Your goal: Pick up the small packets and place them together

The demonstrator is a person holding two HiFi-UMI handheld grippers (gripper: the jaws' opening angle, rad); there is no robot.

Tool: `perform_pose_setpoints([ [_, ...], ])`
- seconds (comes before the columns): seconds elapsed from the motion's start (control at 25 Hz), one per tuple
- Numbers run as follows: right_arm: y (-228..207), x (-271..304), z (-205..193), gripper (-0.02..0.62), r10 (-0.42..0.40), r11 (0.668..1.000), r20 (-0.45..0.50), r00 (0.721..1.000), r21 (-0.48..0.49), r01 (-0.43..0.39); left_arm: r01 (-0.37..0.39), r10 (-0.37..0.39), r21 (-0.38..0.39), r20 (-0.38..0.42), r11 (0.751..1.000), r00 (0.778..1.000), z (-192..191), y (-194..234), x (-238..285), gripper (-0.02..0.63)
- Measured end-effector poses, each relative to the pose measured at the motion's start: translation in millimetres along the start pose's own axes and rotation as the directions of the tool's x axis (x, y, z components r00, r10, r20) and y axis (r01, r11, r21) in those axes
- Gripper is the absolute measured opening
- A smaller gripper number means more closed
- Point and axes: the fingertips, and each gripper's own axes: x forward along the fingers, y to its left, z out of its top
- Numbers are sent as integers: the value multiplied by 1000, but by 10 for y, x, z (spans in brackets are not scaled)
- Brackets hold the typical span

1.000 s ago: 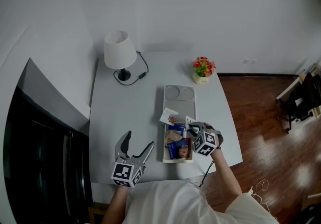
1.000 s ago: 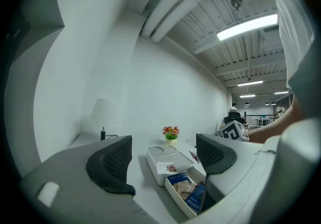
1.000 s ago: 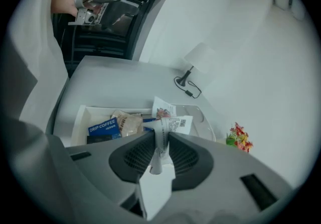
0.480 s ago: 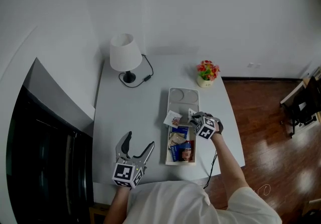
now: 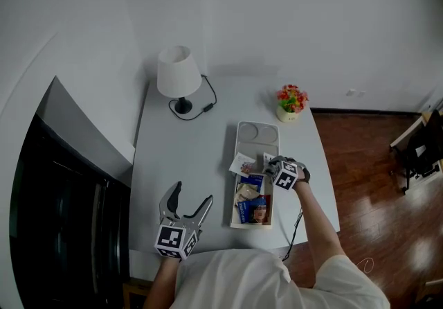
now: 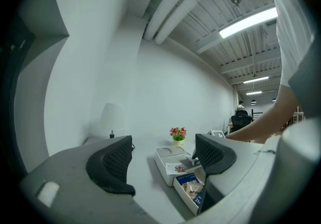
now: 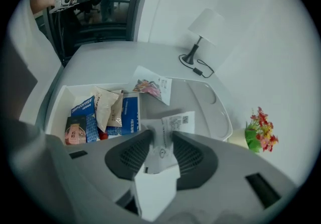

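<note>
Right claw (image 7: 161,142), lower middle of right gripper view: white packet (image 7: 170,126) between pads, both touching it; jaws have just been opening.
Tray (image 7: 56,105) below; heap of packets (image 7: 108,112) in compartment at frame left.
My read: release step.
White packet hangs nearer tray middle than heap, so nudge claw toward frame left, get low, then let go fully.
Colourful packet (image 7: 150,87), upper middle, on tray edge: likely next.
Left claw (image 6: 163,160): jaws apart, have just been closing slightly, nothing between; idle, lower left of head view.

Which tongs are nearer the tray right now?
Right. Right tongs hang over the tray, jaws just opening with a white packet between them; left tongs sit apart to its left.
</note>
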Motion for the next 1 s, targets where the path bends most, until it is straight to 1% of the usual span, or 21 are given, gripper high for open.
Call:
perform_pose_setpoints([
  [0.04, 5, 10, -9, 190, 7, 1000, 1, 1000, 13, -7, 2, -2, 0, -1, 1000, 1000, -1, -9, 6, 391],
  [0.12, 21, 5, -13, 190, 23, 999, 9, 1000, 32, -23, 7, -7, 0, -2, 1000, 1000, 1, -24, 20, 391],
  [0.2, 61, -18, -9, 190, 37, 999, 10, 999, 30, -38, 12, -12, 1, -3, 1000, 1000, 0, -34, 29, 391],
  [0.28, 77, -76, 17, 190, 27, 999, 20, 999, 29, -28, 15, -15, 2, -4, 1000, 1000, -3, -45, 28, 391],
  [0.36, 47, -208, 119, 190, -13, 998, 82, 997, 70, 7, 16, -16, 0, -5, 1000, 1000, -9, -48, 20, 391],
  [0.4, 23, -316, 206, 190, -43, 993, 138, 989, 114, 27, 17, -17, -2, -5, 1000, 1000, -12, -46, 17, 391],
  [0.44, -4, -459, 318, 190, -78, 984, 210, 975, 171, 41, 18, -18, -4, -5, 1000, 1000, -15, -45, 14, 391],
  [0.48, -31, -640, 451, 190, -119, 970, 293, 949, 240, 47, 21, -21, -5, -4, 1000, 1000, -16, -44, 11, 391],
  [0.52, -59, -858, 595, 190, -169, 948, 382, 908, 315, 44, 25, -25, -7, -1, 1000, 1000, -15, -46, 9, 388],
  [0.56, -90, -1106, 734, 190, -230, 920, 469, 853, 390, 34, 31, -31, -9, 2, 999, 1000, -13, -51, 10, 387],
  [0.6, -121, -1370, 848, 190, -302, 887, 543, 783, 461, 23, 38, -38, -11, 6, 999, 999, -10, -63, 15, 383],
  [0.68, -152, -1884, 979, 190, -449, 815, 636, 627, 580, -4, 58, -58, -8, 14, 998, 998, 8, -101, 37, 379],
  [0.72, -134, -2111, 1012, 190, -509, 781, 659, 553, 624, -24, 69, -69, -3, 19, 998, 997, 21, -123, 52, 379],
  [0.76, -89, -2306, 1029, 190, -557, 751, 673, 487, 658, -50, 79, -79, 2, 24, 997, 997, 32, -146, 67, 377],
  [0.8, -26, -2466, 1027, 190, -596, 724, 677, 431, 686, -77, 87, -87, 5, 29, 996, 996, 38, -169, 83, 377],
  [0.84, 46, -2585, 1008, 190, -631, 696, 671, 390, 711, -98, 96, -96, 7, 33, 995, 995, 42, -194, 97, 376],
  [0.88, 123, -2659, 973, 190, -661, 668, 655, 366, 736, -113, 105, -105, 10, 36, 994, 994, 47, -222, 109, 374],
  [0.92, 207, -2696, 937, 190, -683, 643, 639, 353, 756, -123, 113, -113, 14, 40, 994, 993, 51, -250, 119, 374],
  [0.96, 299, -2705, 919, 190, -693, 630, 631, 349, 765, -131, 120, -121, 16, 44, 993, 992, 52, -277, 127, 373],
  [1.0, 395, -2692, 930, 191, -688, 632, 634, 353, 763, -138, 128, -129, 20, 47, 992, 991, 53, -303, 135, 373],
])
